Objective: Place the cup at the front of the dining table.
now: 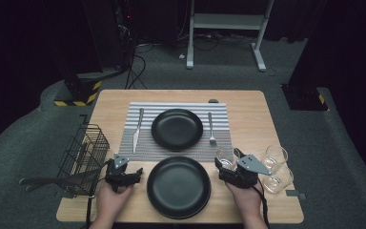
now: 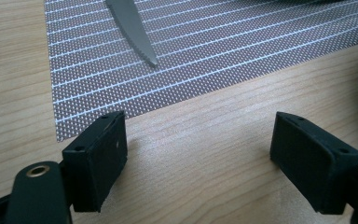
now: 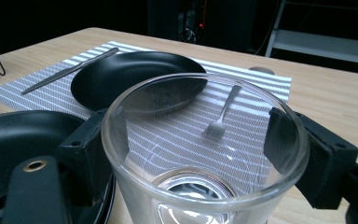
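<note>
My right gripper (image 1: 227, 165) is open at the near right, its jaws on either side of a clear drinking glass (image 1: 226, 157) that stands on the table; the same glass (image 3: 205, 196) rises between the jaws in the right gripper view. My left gripper (image 1: 136, 172) is open and holds nothing, low over bare wood just off the near left corner of the striped placemat (image 2: 214, 46). The tip of a knife (image 2: 133, 28) lies on that mat ahead of it. A black plate (image 1: 178, 186) lies between the two grippers.
On the placemat (image 1: 171, 152) a second black plate (image 1: 177, 129) lies between the knife (image 1: 137, 130) and a fork (image 1: 211, 128). Two more glasses (image 1: 274, 156) stand at the right edge. A wire basket (image 1: 83, 152) holding utensils hangs off the table's left side.
</note>
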`<state>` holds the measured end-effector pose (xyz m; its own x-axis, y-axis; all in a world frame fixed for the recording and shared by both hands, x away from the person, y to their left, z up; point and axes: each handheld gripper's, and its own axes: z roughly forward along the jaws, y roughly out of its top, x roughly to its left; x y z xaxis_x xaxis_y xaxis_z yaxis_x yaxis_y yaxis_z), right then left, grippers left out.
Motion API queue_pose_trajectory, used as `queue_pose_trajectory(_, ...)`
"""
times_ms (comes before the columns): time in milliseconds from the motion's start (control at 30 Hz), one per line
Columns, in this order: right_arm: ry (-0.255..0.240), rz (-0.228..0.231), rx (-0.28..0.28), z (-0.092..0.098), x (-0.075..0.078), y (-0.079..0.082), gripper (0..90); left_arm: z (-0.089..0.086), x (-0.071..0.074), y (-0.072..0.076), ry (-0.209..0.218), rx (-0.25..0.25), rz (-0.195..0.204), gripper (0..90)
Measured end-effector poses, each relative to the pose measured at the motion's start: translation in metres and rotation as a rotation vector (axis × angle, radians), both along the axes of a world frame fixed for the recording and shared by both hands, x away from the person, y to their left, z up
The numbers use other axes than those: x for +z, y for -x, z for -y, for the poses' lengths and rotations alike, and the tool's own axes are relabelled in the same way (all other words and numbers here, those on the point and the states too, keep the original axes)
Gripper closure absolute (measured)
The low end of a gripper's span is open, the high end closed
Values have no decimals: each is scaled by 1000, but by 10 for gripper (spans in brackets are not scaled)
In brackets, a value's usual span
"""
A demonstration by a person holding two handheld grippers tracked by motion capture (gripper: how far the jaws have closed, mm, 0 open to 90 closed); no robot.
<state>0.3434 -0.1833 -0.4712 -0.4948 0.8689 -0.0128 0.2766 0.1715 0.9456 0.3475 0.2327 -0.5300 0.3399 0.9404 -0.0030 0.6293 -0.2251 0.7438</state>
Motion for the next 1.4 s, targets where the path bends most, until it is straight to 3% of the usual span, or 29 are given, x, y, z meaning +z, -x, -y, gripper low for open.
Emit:
queue_pose_trajectory(433, -10, 6, 13, -13, 19, -2, 188, 0, 0, 0, -3, -13, 0, 194)
queue_pose_trajectory(567, -10, 11, 15, -17, 27, -2, 188, 2, 1, 2, -1, -31, 11, 259)
queue_pose_trajectory(1033, -13, 16, 31, -26, 41, -4, 188, -2, 1, 1, 14, -36, 3, 247)
queue_pose_trajectory(1133, -20, 22, 36, -26, 43, -3, 188, -2, 3, 2, 18, -49, 21, 247)
queue_pose_trajectory(1233, -24, 26, 41, -27, 45, -3, 188, -1, 6, 4, 51, -58, 20, 253)
queue_pose_trajectory(1400, -27, 21, 48, -28, 45, -2, 188, 3, 15, 8, 52, -84, 46, 254)
